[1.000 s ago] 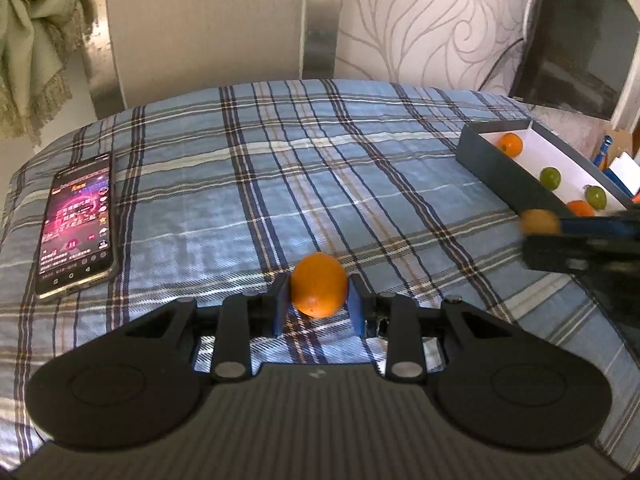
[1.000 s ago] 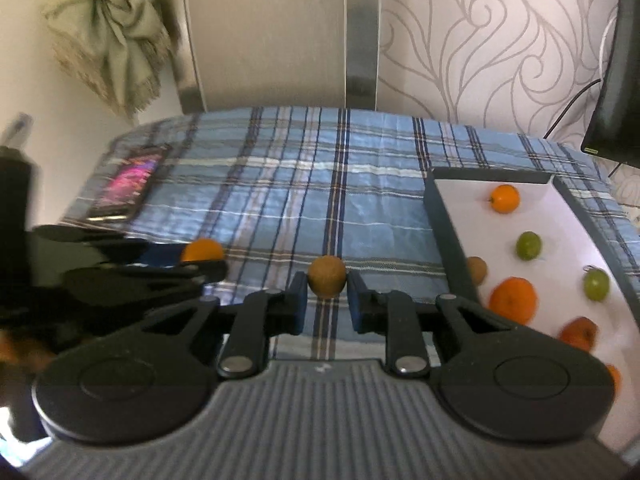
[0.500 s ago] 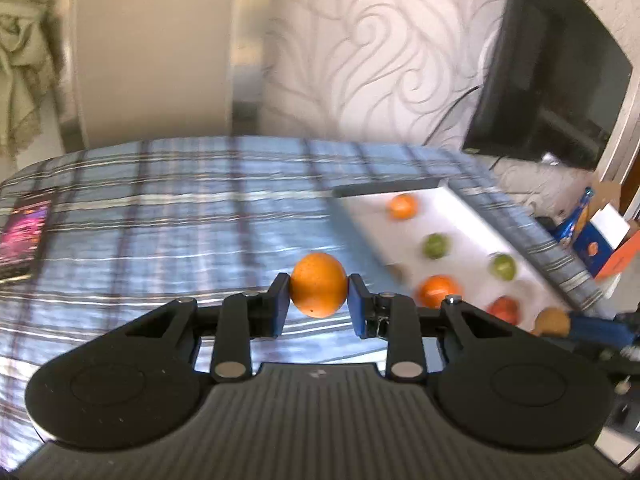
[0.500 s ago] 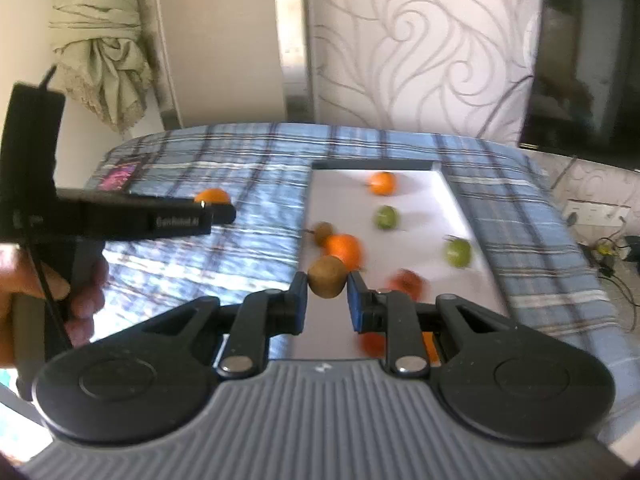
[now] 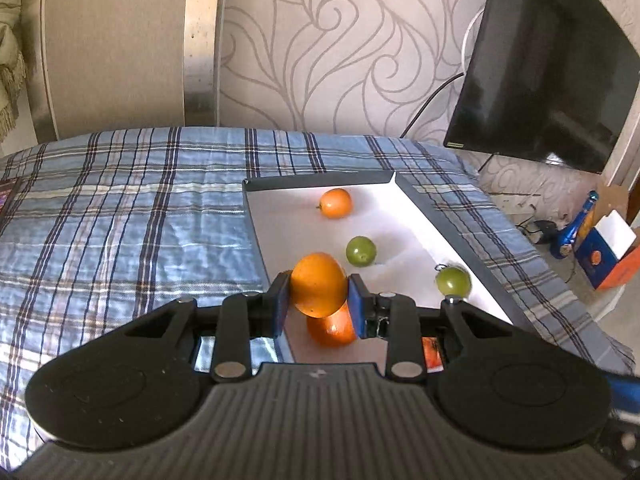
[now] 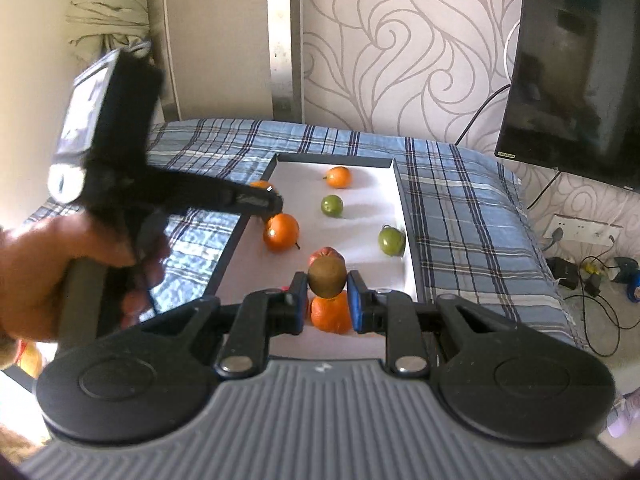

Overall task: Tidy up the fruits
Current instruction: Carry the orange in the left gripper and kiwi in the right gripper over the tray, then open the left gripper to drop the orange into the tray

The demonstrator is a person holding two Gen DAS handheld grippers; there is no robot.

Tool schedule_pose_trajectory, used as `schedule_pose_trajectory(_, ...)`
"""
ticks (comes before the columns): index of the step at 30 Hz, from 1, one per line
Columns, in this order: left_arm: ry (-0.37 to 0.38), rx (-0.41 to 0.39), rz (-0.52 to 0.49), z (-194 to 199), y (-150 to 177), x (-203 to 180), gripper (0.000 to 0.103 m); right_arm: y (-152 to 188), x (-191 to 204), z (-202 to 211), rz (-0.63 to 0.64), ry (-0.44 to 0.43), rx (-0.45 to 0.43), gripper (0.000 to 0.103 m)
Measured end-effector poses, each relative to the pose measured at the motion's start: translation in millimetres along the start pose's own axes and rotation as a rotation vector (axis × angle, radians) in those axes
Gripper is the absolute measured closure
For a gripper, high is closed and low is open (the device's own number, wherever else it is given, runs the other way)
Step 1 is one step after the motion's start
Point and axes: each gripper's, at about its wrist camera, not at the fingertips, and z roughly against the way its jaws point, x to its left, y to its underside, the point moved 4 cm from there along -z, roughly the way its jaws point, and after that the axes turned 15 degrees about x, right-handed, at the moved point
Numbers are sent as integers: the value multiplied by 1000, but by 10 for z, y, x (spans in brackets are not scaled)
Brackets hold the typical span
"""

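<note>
My left gripper (image 5: 319,299) is shut on an orange (image 5: 318,288) and holds it above the near left part of the white tray (image 5: 416,216). My right gripper (image 6: 327,296) is shut on a brown kiwi (image 6: 326,278) and holds it over the tray's (image 6: 396,184) near end. The left gripper also shows in the right wrist view (image 6: 264,200), over the tray's left wall. In the tray lie oranges (image 6: 281,232), (image 6: 338,176), two green fruits (image 6: 332,205), (image 6: 391,241) and a red fruit (image 6: 326,254).
The tray rests on a blue plaid cloth (image 5: 120,216). A black TV (image 5: 548,64) stands at the right wall. A blue bottle and an orange box (image 5: 600,248) lie on the floor at the right, with cables (image 6: 580,276). A phone's edge (image 5: 6,196) shows far left.
Both grippers have swung right from the open cloth to over the tray, each still holding its fruit. The phone has slid almost out of the left view.
</note>
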Motion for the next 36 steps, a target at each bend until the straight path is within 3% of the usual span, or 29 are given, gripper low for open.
schedule_pose_trajectory(22, -55, 27, -68, -352, -285, -199, 67, 34, -97, 1, -27, 4, 14, 79)
schedule_pose_trajectory(26, -54, 16, -79, -317, -284, -213, 65, 61, -88, 22, -30, 7, 14, 79)
schedule_pose_trajectory(28, -57, 12, -80, -290, -273, -213, 55, 69, -87, 28, -34, 8, 14, 79)
schedule_pose_trajectory(36, -47, -12, -52, -13, -114, -78, 54, -9, -196, -109, -51, 18, 24, 79)
